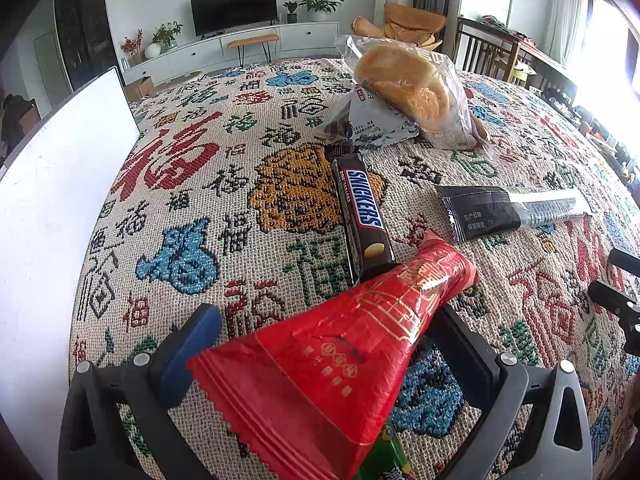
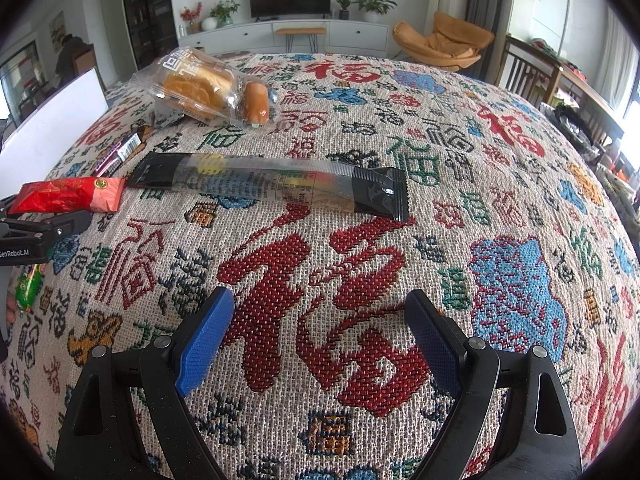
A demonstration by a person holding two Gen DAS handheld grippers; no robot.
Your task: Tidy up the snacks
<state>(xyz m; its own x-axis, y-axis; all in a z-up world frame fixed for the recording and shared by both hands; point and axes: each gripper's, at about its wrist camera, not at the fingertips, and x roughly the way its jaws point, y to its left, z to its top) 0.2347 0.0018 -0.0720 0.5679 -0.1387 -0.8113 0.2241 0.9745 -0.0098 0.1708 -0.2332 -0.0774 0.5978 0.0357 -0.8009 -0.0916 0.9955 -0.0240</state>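
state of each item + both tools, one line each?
left tool: shut on red packet
red packet: held, lifted over the cloth
right tool: open, empty
Snickers bar: sealed, flat on cloth
black-ended long packet: sealed, flat on cloth
bread bag: sealed, on cloth

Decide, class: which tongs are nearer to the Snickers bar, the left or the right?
The left tongs. The Snickers bar lies just ahead of them, its near end under the red packet between their fingers. The right tongs sit farther off, beyond the long black packet.
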